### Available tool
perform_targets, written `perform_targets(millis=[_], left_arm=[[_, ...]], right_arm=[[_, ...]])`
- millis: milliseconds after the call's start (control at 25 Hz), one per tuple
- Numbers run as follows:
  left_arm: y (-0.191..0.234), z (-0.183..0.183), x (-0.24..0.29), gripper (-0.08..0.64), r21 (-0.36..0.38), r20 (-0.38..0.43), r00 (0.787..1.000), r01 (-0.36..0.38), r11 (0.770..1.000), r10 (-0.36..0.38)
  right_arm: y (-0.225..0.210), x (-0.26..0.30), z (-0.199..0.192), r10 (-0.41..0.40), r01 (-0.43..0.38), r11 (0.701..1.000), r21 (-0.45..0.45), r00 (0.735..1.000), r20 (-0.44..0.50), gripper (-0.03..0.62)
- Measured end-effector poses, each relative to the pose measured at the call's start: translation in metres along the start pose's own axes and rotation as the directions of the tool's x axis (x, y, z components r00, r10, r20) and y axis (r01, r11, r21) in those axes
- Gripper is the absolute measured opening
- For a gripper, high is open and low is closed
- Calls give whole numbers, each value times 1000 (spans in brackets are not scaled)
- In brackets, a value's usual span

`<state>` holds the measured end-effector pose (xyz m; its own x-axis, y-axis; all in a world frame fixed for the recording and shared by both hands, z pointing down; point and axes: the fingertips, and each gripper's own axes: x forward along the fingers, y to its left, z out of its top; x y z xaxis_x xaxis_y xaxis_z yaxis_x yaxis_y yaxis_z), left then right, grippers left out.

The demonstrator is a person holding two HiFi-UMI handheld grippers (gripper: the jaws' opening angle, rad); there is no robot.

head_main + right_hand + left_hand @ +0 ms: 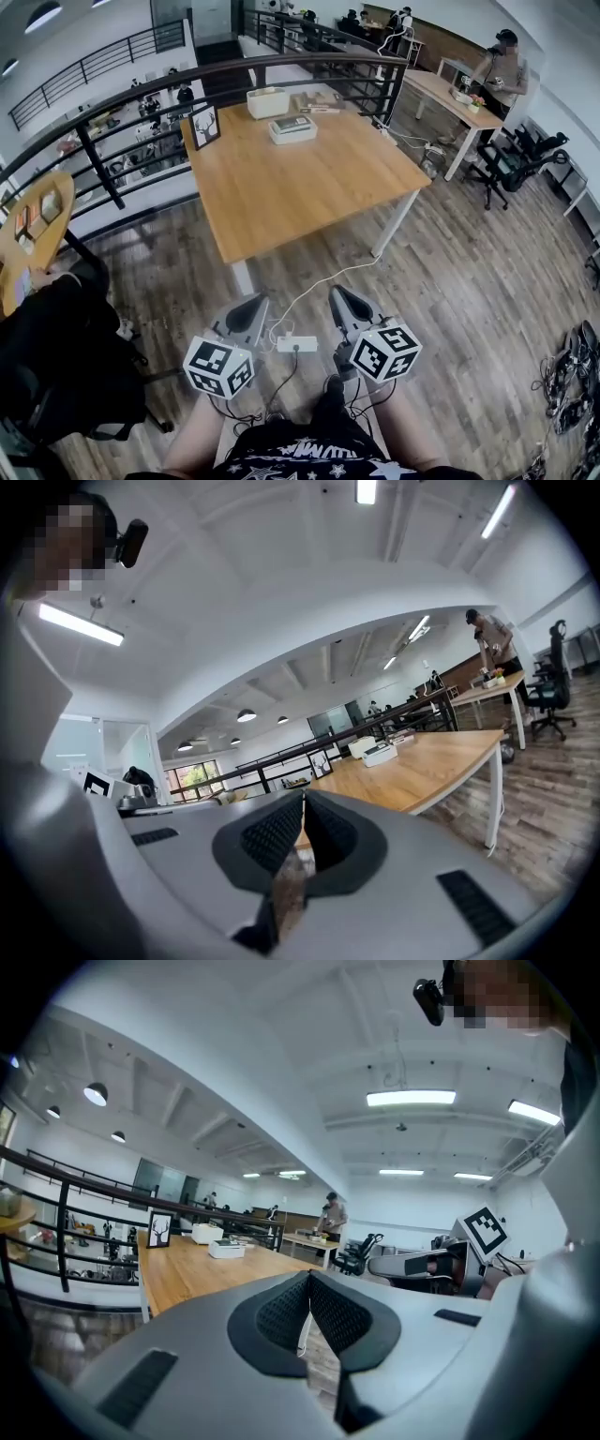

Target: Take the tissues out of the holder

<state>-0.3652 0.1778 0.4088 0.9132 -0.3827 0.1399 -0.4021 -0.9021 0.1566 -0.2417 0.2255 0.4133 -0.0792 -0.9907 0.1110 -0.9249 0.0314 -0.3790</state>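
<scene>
A white tissue holder (268,102) stands at the far side of the wooden table (281,192), with a flat white box (292,128) just in front of it. The left gripper view shows the holder (207,1234) small and far off; so does the right gripper view (362,747). Both grippers hang low over the wooden floor, well short of the table's near edge. My left gripper (255,302) has its jaws together with nothing between them (308,1279). My right gripper (337,292) is also shut and empty (303,797).
A framed deer picture (204,126) stands at the table's far left. A white power strip (296,344) and its cable lie on the floor between the grippers. A black railing (141,94) runs behind the table. An office chair (506,164) and a person (502,70) are at the far right.
</scene>
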Motion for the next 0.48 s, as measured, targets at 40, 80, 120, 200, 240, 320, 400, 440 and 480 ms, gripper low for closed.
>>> perform_targets(millis=[40,80,120,200,240,320,400,440,480], left_arm=[[-3,2,11,12,2,-3,1000,-7,1000,7],[-5,4,22,12,7,-4,1000,-13,1000,13],[-7,7,34,12,13,-4,1000,-22,1000,22],[-10,13,56,12,17,5,999,-45,999,44],[-12,16,68,12,16,10,998,-54,998,54],[-18,20,91,12,18,14,998,-65,998,64],[-26,23,113,12,26,13,997,-70,997,69],[-31,25,125,12,28,13,997,-74,997,74],[-34,27,135,12,28,15,997,-81,996,80]], right_arm=[[-11,4,6,9,-9,1000,6,1000,0,18],[-23,8,14,15,-15,1000,4,1000,2,18],[-34,11,21,19,-19,1000,-1,1000,6,18],[-57,17,35,28,-28,1000,-7,1000,9,18],[-69,20,41,34,-34,999,-5,999,11,18],[-92,24,53,45,-45,999,7,999,16,18],[-114,26,63,56,-57,998,23,998,17,18],[-125,26,69,64,-64,998,26,998,14,18],[-135,27,73,72,-72,997,23,997,10,18]])
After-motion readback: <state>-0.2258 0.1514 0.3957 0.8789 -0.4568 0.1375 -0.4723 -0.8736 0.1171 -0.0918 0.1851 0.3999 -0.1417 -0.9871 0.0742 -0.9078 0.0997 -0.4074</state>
